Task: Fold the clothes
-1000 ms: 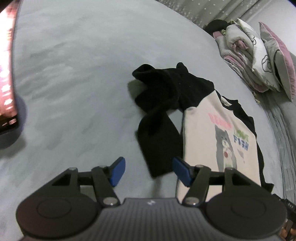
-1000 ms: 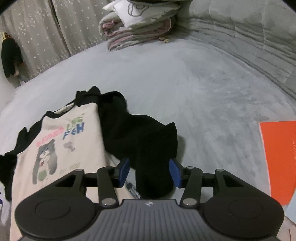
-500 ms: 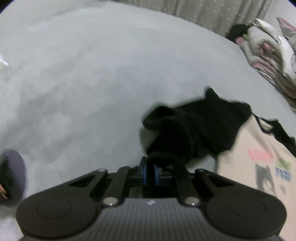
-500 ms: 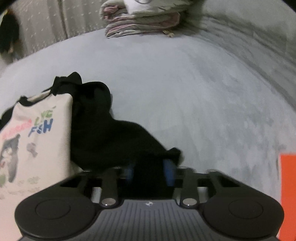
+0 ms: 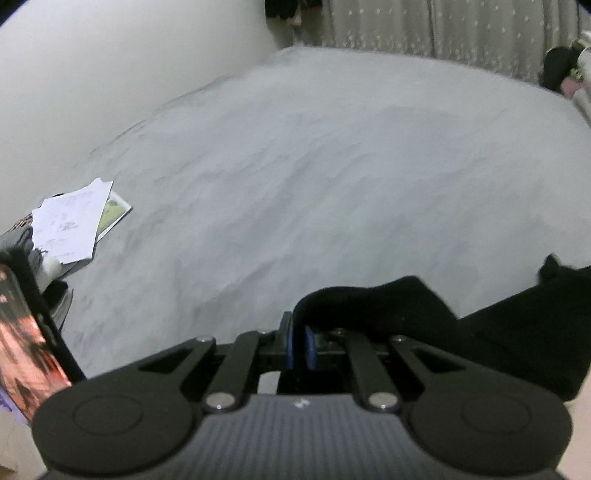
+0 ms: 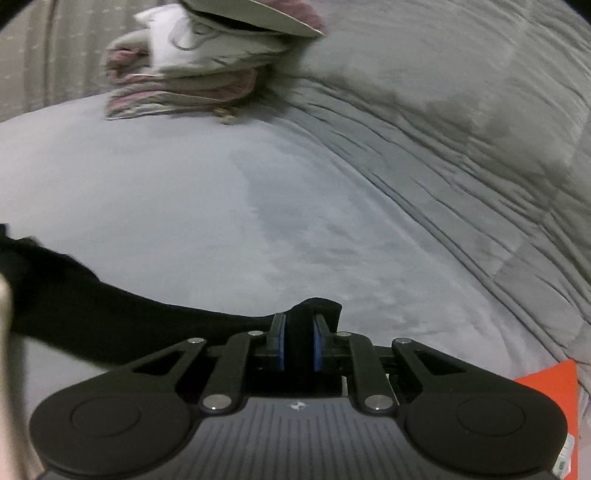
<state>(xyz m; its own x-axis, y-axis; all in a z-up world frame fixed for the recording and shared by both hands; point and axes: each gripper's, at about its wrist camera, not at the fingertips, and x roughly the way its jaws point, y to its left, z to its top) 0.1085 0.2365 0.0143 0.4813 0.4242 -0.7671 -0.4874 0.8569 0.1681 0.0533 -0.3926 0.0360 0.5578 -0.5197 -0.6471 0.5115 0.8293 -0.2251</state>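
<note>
The garment is a cream shirt with black sleeves, lying on the grey bed (image 5: 332, 166). In the left wrist view one black sleeve (image 5: 406, 302) runs from the lower right into my left gripper (image 5: 298, 332), which is shut on the cuff edge. In the right wrist view the other black sleeve (image 6: 110, 314) stretches from the left edge to my right gripper (image 6: 298, 325). Its jaws are closing, and the blue pads (image 6: 280, 343) press on a thick bunch of black cloth. Only a sliver of the cream body (image 6: 5, 332) shows at the far left.
Loose papers (image 5: 70, 225) and a lit orange screen (image 5: 22, 350) lie at the bed's left edge. A pile of folded bedding (image 6: 199, 62) sits at the back, a rumpled grey duvet (image 6: 461, 147) on the right, an orange sheet (image 6: 550, 384) lower right. Curtains (image 5: 443, 29) hang behind.
Both grippers went from open beside the sleeves to closed on black cloth. Each has swung outward with its sleeve, so the printed cream front has left both views.
</note>
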